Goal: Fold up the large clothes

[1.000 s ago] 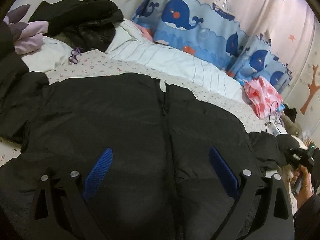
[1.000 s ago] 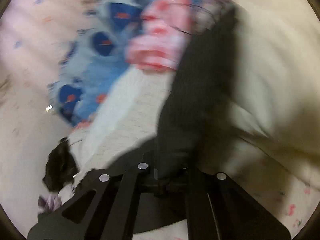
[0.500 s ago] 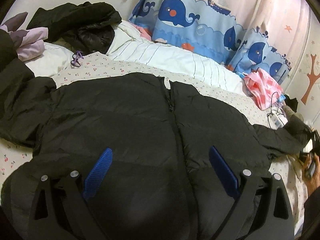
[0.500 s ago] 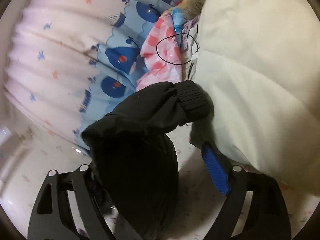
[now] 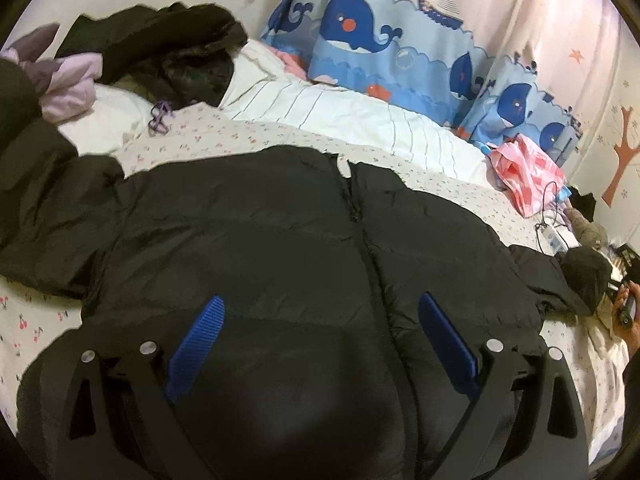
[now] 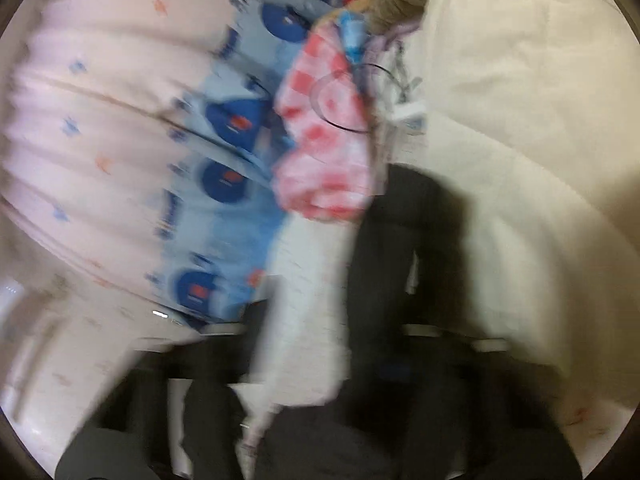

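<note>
A large black puffer jacket (image 5: 260, 248) lies spread front-up on the bed, zipper down its middle, one sleeve out to the left and one to the right (image 5: 560, 280). My left gripper (image 5: 320, 336) hovers open over the jacket's lower part, blue pads apart, holding nothing. The right wrist view is heavily blurred by motion. The black sleeve (image 6: 404, 240) runs up its middle from my right gripper (image 6: 372, 364). Its fingers are smeared, so I cannot tell how the jaws stand.
A floral bedsheet (image 5: 248, 136) covers the bed. A white striped quilt (image 5: 360, 116) and whale-print curtain (image 5: 380, 44) lie behind. More dark clothes (image 5: 168, 48) are piled at the back left. A pink checked cloth (image 5: 524, 172) and charger cable sit at right. A cream duvet (image 6: 520, 120) fills the right wrist view.
The right sleeve was pulled outward and now lies stretched to the right. The right gripper opened half a second ago and is now moving fast, blurred. The left gripper rose slightly.
</note>
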Motion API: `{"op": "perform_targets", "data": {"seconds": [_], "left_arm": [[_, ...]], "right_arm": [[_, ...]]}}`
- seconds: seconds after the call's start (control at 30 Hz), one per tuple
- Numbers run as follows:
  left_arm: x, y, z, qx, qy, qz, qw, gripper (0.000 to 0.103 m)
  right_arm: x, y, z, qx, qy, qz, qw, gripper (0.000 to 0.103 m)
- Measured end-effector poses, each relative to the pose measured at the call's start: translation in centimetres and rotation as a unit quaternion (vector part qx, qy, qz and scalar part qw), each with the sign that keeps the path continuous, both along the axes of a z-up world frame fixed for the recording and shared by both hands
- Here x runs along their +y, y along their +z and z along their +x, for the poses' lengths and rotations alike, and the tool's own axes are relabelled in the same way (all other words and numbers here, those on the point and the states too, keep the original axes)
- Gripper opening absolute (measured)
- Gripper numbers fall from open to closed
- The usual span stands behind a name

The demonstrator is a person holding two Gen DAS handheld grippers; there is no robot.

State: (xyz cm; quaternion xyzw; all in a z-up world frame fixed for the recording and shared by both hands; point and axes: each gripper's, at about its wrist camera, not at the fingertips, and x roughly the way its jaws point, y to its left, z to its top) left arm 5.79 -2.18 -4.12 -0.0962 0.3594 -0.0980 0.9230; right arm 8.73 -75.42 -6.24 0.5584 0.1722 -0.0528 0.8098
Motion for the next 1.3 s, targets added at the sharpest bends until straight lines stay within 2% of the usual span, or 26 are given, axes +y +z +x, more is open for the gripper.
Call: {"op": "perform_targets", "data": {"seconds": [0.07, 0.17, 0.23, 0.27, 0.33, 0.4, 0.47, 0.57, 0.67, 0.8, 1.0, 1.3], "left_arm": [[-0.3, 0.5, -0.3, -0.012, -0.006, 0.014, 0.9998, 0.093], [0.1, 1.1, -0.6, -0.025, -0.007, 0.021, 0.9995, 0.093], [0.9, 0.9, -0.7, -0.029, 0.003, 0.015, 0.9995, 0.094], [1.3, 0.7, -0.6, -0.027, 0.007, 0.012, 0.9996, 0.094], [2.2, 0.0, -0.5, -0.019, 0.018, 0.004, 0.9996, 0.094], [2.9, -0.6, 0.0, -0.003, 0.033, -0.004, 0.9994, 0.094], [3.1, -0.4, 0.1, -0.002, 0.028, -0.009, 0.9996, 0.094], [2.6, 0.6, -1.0, -0.039, 0.022, 0.030, 0.9985, 0.094], [2.3, 1.6, -2.0, -0.073, 0.014, 0.061, 0.9954, 0.094], [2.1, 2.5, -3.0, -0.100, 0.010, 0.087, 0.9912, 0.094], [2.3, 3.3, -3.7, -0.115, 0.006, 0.098, 0.9886, 0.094], [3.5, 4.1, -4.2, -0.116, 0.016, 0.084, 0.9895, 0.094]], "right_arm": [[0.5, 0.7, -0.6, 0.002, -0.009, -0.025, 1.000, 0.005], [2.1, 3.2, -2.0, -0.052, -0.020, -0.070, 0.996, 0.004], [3.0, 4.7, -1.9, -0.028, -0.027, -0.099, 0.994, 0.004], [3.2, 4.8, -1.4, 0.000, -0.022, -0.095, 0.995, 0.004], [4.1, 5.2, -1.0, 0.016, -0.023, -0.090, 0.996, 0.004], [5.7, 6.3, -0.8, 0.001, -0.020, -0.099, 0.995, 0.004], [8.2, 8.2, -0.3, -0.037, -0.015, -0.115, 0.993, 0.004], [12.6, 11.2, 0.6, -0.079, 0.002, -0.145, 0.986, 0.004], [17.2, 13.9, 2.0, -0.103, 0.027, -0.174, 0.979, 0.004], [22.3, 16.4, 4.6, -0.122, 0.070, -0.184, 0.973, 0.004], [30.5, 17.7, 7.8, -0.130, 0.138, -0.192, 0.963, 0.004], [42.2, 16.3, 10.6, -0.135, 0.226, -0.180, 0.948, 0.004]]}}
